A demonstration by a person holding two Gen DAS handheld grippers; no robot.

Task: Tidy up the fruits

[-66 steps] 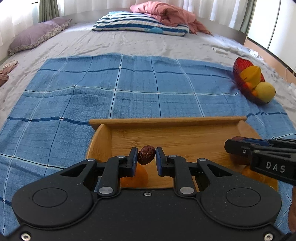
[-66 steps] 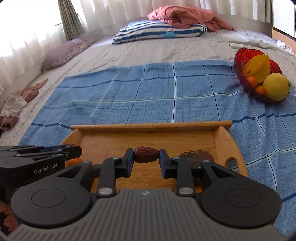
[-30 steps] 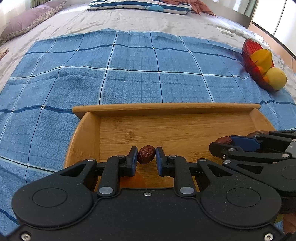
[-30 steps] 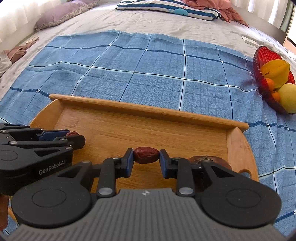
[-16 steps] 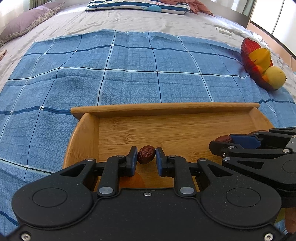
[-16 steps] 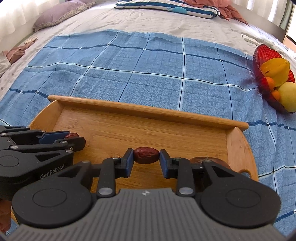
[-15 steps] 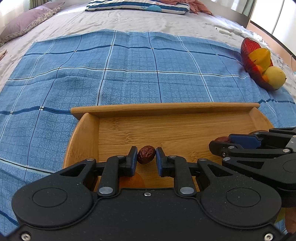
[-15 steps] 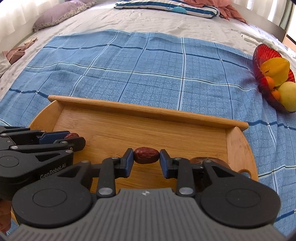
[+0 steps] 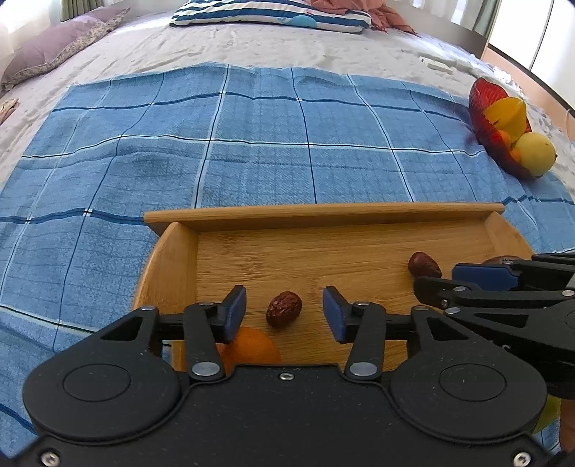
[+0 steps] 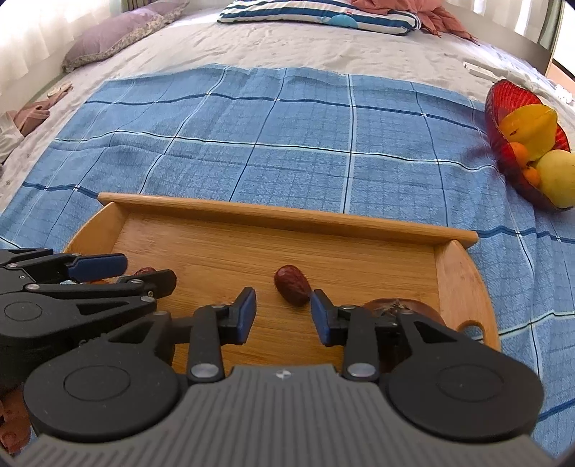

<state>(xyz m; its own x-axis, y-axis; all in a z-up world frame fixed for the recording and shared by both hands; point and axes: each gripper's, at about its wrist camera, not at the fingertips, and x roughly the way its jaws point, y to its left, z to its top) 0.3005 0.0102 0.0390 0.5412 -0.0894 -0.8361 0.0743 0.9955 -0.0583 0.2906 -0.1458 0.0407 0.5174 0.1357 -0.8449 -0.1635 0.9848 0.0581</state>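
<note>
A wooden tray [image 9: 316, 215] lies on a blue checked cloth; it also shows in the right wrist view [image 10: 287, 219]. My left gripper [image 9: 284, 314] is open, and a red date [image 9: 284, 309] lies on the tray between its fingers. My right gripper [image 10: 284, 316] is open, and a second red date [image 10: 293, 290] lies on the tray just ahead of its fingers; this date also shows in the left wrist view [image 9: 424, 265]. An orange fruit [image 9: 251, 346] sits under the left gripper. A dark brown fruit [image 10: 399, 309] sits under the right gripper's right finger.
A red glass bowl [image 10: 499, 107] with a starfruit, small oranges and a yellow fruit [image 10: 559, 177] stands on the cloth's right edge. The cloth [image 9: 251, 143] lies on a grey bed with pillows [image 9: 273, 16] at the far end.
Both grippers have opened and let go of their dates, which now lie on the tray floor. Both grippers stay low over the tray.
</note>
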